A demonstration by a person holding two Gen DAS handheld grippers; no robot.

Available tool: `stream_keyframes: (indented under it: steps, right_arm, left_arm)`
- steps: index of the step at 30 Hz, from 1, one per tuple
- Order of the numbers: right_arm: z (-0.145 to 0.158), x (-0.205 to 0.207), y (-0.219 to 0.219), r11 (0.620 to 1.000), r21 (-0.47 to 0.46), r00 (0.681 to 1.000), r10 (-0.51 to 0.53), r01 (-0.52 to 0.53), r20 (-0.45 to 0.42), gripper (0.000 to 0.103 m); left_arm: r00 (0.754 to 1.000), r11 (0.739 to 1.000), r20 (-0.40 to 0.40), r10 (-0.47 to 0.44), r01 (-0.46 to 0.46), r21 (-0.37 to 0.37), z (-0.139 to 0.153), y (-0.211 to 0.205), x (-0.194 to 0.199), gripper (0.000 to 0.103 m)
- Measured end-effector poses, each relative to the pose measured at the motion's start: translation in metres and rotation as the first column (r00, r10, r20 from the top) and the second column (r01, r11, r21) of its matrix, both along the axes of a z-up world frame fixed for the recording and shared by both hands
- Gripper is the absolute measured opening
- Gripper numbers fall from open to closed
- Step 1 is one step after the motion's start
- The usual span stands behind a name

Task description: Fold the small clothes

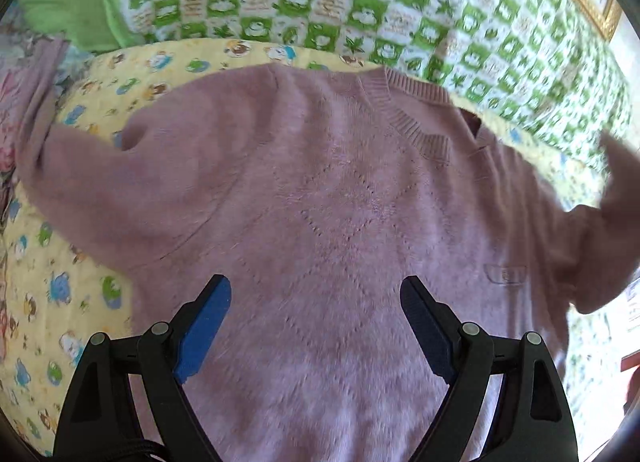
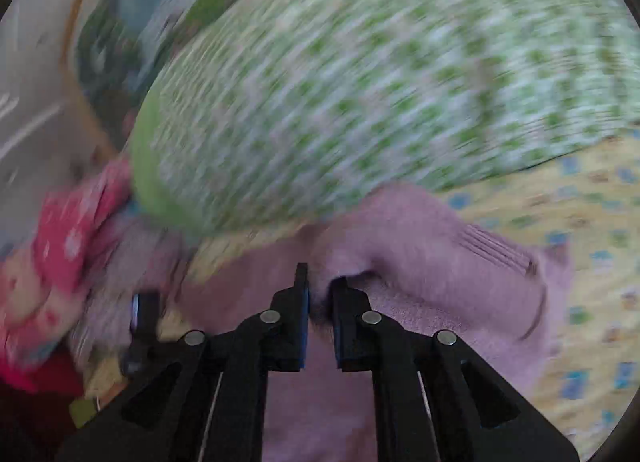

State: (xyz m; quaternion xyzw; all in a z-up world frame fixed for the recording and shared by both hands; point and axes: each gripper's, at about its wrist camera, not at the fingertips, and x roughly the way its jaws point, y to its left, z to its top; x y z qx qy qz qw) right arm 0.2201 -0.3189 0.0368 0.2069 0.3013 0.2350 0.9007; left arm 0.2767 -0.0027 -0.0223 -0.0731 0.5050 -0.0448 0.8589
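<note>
Pink sweater (image 1: pixel 340 222) lies front-up on the yellow cartoon-print sheet (image 1: pixel 52 286) of the bed, neck toward the green checked quilt (image 1: pixel 400 2). Its right sleeve (image 2: pixel 440 246) is pinched in my right claw (image 2: pixel 318 302), jaws nearly together w/ knit bunched between. Left claw (image 1: pixel 316 302) hangs spread over the chest, gripping nothing. I'd say step = sleeve fold-in. Next: carry the sleeve across the body, lay flat, then let go; left claw could pin the body so it doesn't drag.
</note>
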Motion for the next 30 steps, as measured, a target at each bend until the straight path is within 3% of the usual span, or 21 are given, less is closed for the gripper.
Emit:
stream_keyframes:
  steps: [2, 5, 8, 11, 13, 15, 17, 18, 20, 21, 23, 24, 25, 26, 27, 28, 30]
  right_arm:
    - [-0.021, 0.008, 0.050, 0.994, -0.065, 0.993, 0.082, -0.087, -0.079, 0.032]
    - [-0.049, 0.007, 0.066, 0.992, 0.003, 0.980, 0.126, -0.127, -0.151, 0.037]
    - [-0.067, 0.003, 0.052, 0.995, 0.035, 0.975, 0.097, -0.092, -0.201, 0.043]
    - [-0.075, -0.006, 0.028, 1.000, 0.005, 0.975, 0.025, -0.024, -0.221, 0.043]
    - [-0.077, -0.012, 0.004, 0.999, 0.015, 0.971, -0.039, 0.044, -0.235, 0.043]
    - [-0.082, -0.019, -0.017, 0.994, 0.015, 0.963, -0.103, 0.110, -0.249, 0.043]
    - [-0.085, -0.023, -0.035, 0.986, 0.006, 0.953, -0.161, 0.168, -0.255, 0.043]
    - [-0.085, -0.023, -0.040, 0.982, 0.001, 0.949, -0.183, 0.189, -0.258, 0.043]
    - [-0.088, -0.022, -0.054, 0.971, -0.007, 0.934, -0.234, 0.241, -0.270, 0.043]
    - [-0.091, -0.022, -0.062, 0.965, -0.004, 0.926, -0.255, 0.264, -0.278, 0.043]
    - [-0.094, -0.023, -0.075, 0.953, -0.004, 0.911, -0.291, 0.303, -0.292, 0.043]
    - [-0.096, -0.023, -0.083, 0.946, -0.001, 0.901, -0.308, 0.323, -0.304, 0.043]
    - [-0.098, -0.023, -0.087, 0.941, 0.003, 0.894, -0.319, 0.337, -0.313, 0.043]
    - [-0.099, -0.024, -0.092, 0.936, 0.009, 0.889, -0.330, 0.351, -0.319, 0.043]
    - [-0.098, -0.024, -0.095, 0.933, 0.013, 0.885, -0.337, 0.360, -0.320, 0.043]
    - [-0.098, -0.024, -0.099, 0.929, 0.012, 0.883, -0.346, 0.369, -0.316, 0.043]
    - [-0.094, -0.024, -0.105, 0.926, 0.003, 0.882, -0.359, 0.378, -0.304, 0.043]
  left_arm:
    - [1.000, 1.000, -0.014, 0.004, -0.004, -0.030, 0.000, 0.009, -0.008, 0.088]
    - [0.999, 0.998, -0.053, 0.006, -0.009, -0.067, -0.004, 0.019, -0.013, 0.088]
    - [0.996, 0.994, -0.093, -0.001, -0.009, -0.107, -0.014, 0.021, -0.016, 0.088]
    - [0.994, 0.988, -0.099, -0.043, 0.028, -0.154, -0.020, 0.009, -0.014, 0.088]
    - [0.991, 0.986, -0.073, -0.113, 0.103, -0.130, -0.019, -0.016, -0.014, 0.088]
    - [0.979, 0.979, -0.035, -0.201, 0.199, -0.054, -0.012, -0.048, -0.015, 0.088]
    - [0.940, 0.934, 0.024, -0.341, 0.336, 0.121, -0.007, -0.097, -0.021, 0.088]
    - [0.922, 0.912, 0.045, -0.386, 0.374, 0.168, -0.004, -0.112, -0.024, 0.089]
    - [0.860, 0.829, 0.066, -0.507, 0.465, 0.312, -0.006, -0.152, -0.031, 0.090]
    - [0.825, 0.765, 0.057, -0.563, 0.493, 0.415, -0.014, -0.174, -0.034, 0.090]
    - [0.805, 0.698, 0.031, -0.592, 0.493, 0.519, -0.028, -0.198, -0.028, 0.090]
    - [0.810, 0.687, 0.012, -0.586, 0.489, 0.537, -0.036, -0.202, -0.022, 0.087]
    - [0.818, 0.692, -0.008, -0.575, 0.492, 0.528, -0.041, -0.200, -0.016, 0.068]
    - [0.830, 0.721, -0.033, -0.557, 0.502, 0.478, -0.044, -0.193, -0.007, 0.024]
    - [0.839, 0.748, -0.049, -0.541, 0.507, 0.427, -0.043, -0.187, -0.002, 0.008]
    - [0.862, 0.799, -0.039, -0.506, 0.485, 0.356, -0.036, -0.174, 0.004, 0.009]
    - [0.898, 0.866, 0.053, -0.437, 0.404, 0.294, -0.011, -0.147, 0.002, 0.004]
